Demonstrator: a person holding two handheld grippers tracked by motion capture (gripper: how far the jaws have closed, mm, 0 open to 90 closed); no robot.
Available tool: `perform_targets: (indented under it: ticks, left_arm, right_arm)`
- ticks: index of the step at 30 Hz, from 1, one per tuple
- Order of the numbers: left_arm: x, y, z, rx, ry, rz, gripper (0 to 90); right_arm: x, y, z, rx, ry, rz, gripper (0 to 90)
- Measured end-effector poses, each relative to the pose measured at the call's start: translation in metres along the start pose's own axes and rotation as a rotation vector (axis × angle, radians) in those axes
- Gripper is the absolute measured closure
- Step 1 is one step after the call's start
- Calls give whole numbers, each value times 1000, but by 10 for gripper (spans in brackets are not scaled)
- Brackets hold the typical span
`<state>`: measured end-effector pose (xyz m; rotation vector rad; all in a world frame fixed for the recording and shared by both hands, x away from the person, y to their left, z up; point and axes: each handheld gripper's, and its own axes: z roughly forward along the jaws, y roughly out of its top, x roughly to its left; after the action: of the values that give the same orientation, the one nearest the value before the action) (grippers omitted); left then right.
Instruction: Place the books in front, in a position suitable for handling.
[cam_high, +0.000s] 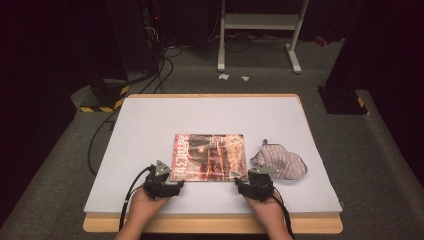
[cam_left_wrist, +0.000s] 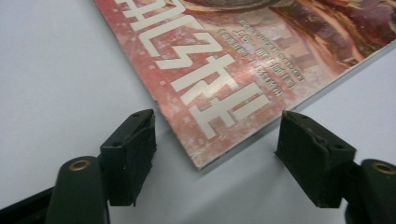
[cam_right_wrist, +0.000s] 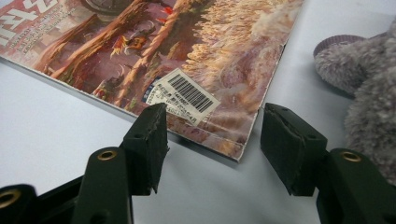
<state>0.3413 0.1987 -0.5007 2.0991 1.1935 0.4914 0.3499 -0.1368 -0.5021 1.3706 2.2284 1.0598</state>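
Magazine spot: flat mid-surface, magazine (cam_high: 210, 157) near corners at twelve o'clock of my claws.
Left claw (cam_left_wrist: 215, 140): released, straddling corner.
Right claw (cam_right_wrist: 212, 140): released, likewise.
Cover: reddish, white lettering, barcode label (cam_right_wrist: 186, 94).

Magazine (cam_high: 210, 156): paper, glossy printed cover, with a white paper barcode label (cam_right_wrist: 187, 95) stuck at its near right corner. Cloth (cam_high: 280, 162) at the table's right edge: soft, fuzzy pile. Table (cam_high: 150, 125): matt, smooth pale sheet over a wooden edge. Gripper pads (cam_left_wrist: 133, 149): matt black, scuffed
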Motion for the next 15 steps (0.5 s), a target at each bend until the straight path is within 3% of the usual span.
perform_targets:
  ticks: [5,9,15]
  left_arm:
    - [8,-2,0,-11,16,-15,295]
    - [18,-3,-1,-19,53,-42,297]
    - [37,-7,-5,-25,114,-101,319]
  right_arm:
    - [5,0,0,0,-6,-5,438]
    - [12,-2,-1,-2,40,-2,451]
    - [42,-3,5,8,125,-58,458]
